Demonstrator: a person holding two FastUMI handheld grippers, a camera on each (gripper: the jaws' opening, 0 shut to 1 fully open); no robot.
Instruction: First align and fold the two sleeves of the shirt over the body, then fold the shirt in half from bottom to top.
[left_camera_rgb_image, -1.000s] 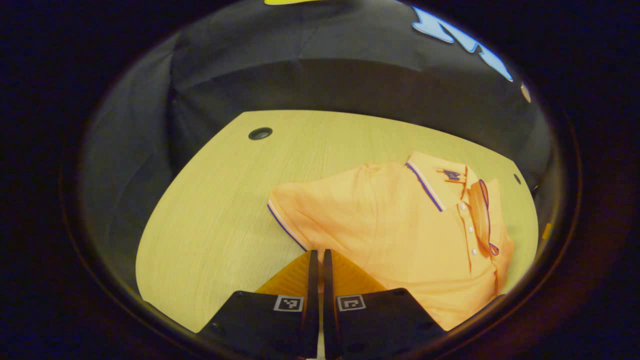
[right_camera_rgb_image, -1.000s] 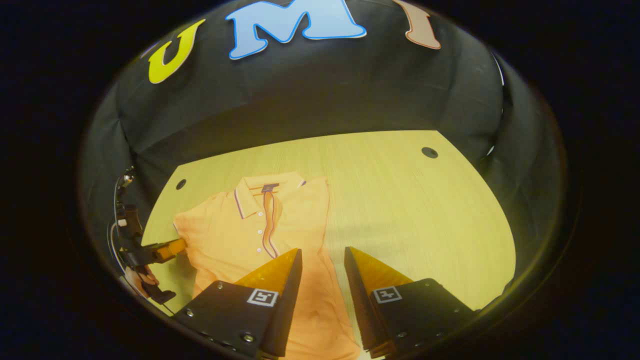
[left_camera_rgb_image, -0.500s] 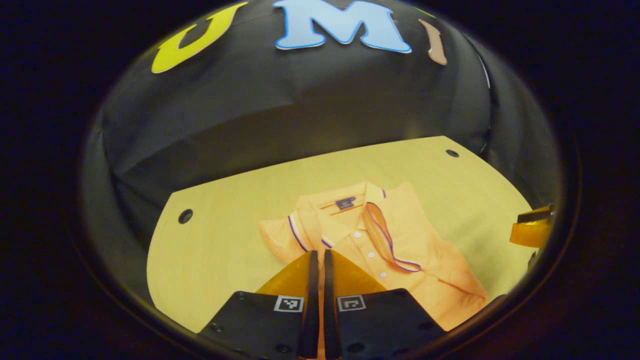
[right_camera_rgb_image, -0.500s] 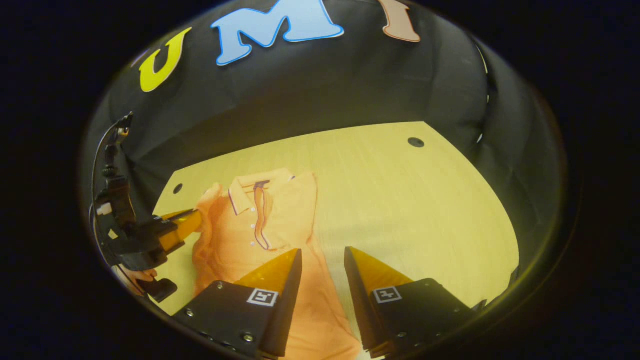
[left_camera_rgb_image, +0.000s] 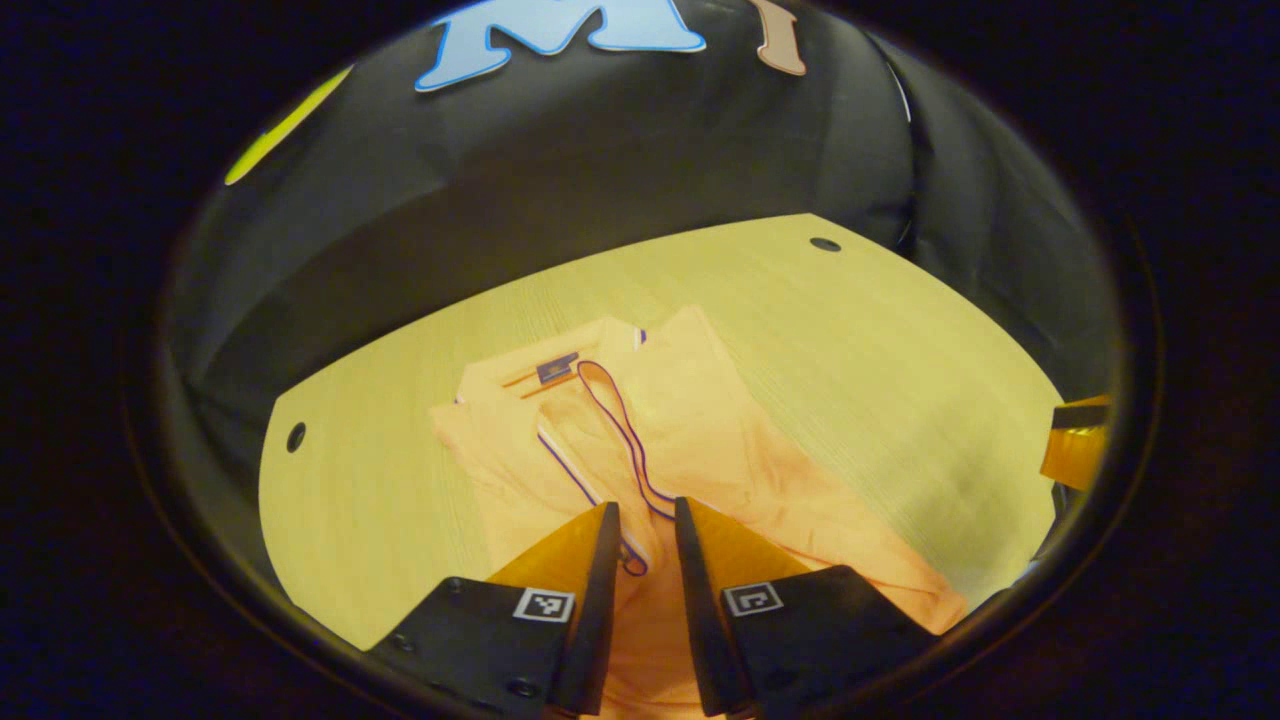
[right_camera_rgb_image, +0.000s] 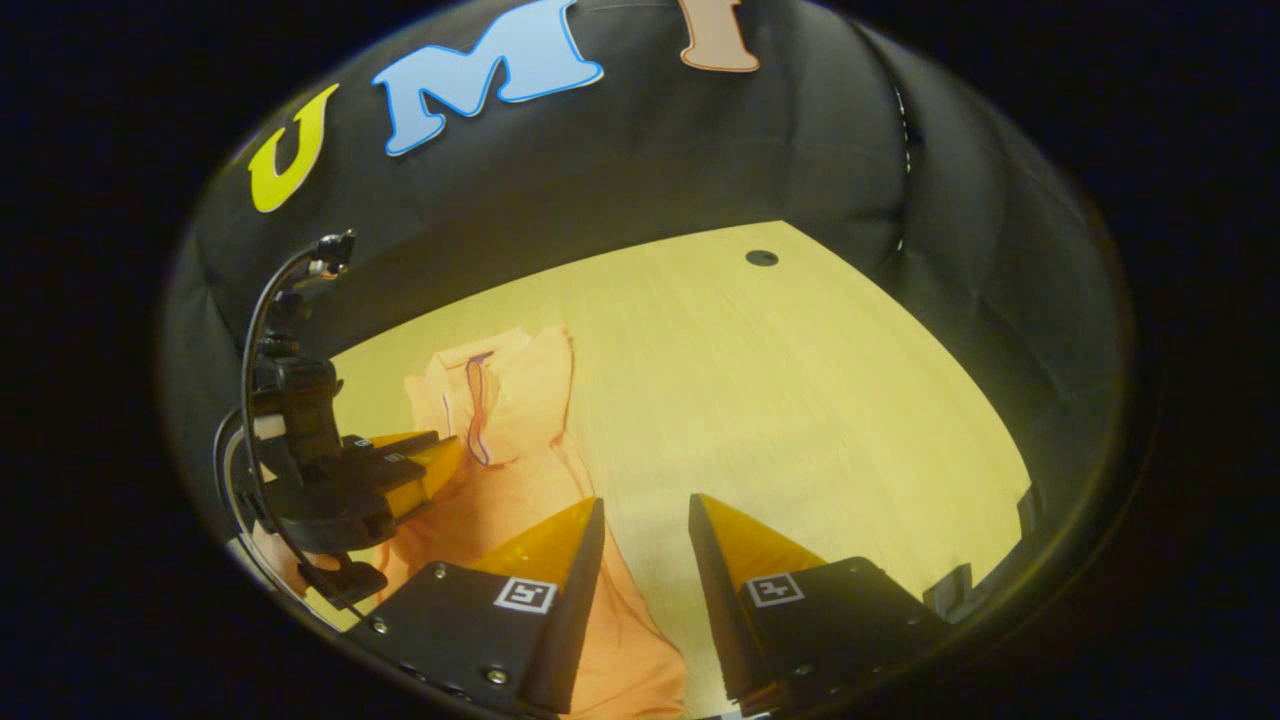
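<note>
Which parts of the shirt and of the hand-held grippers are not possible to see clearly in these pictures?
- Shirt hem: left gripper view, hidden behind the left hand-held gripper.
- Shirt's left side: right gripper view, covered by the left hand-held gripper.
- Right hand-held gripper: in the left gripper view, cut off at the right edge.

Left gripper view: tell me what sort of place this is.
Likely a staged recording booth, not a home: black cloth wall behind, a bare wooden table with cable holes, one orange polo shirt laid out, and a hand-held gripper above it.
</note>
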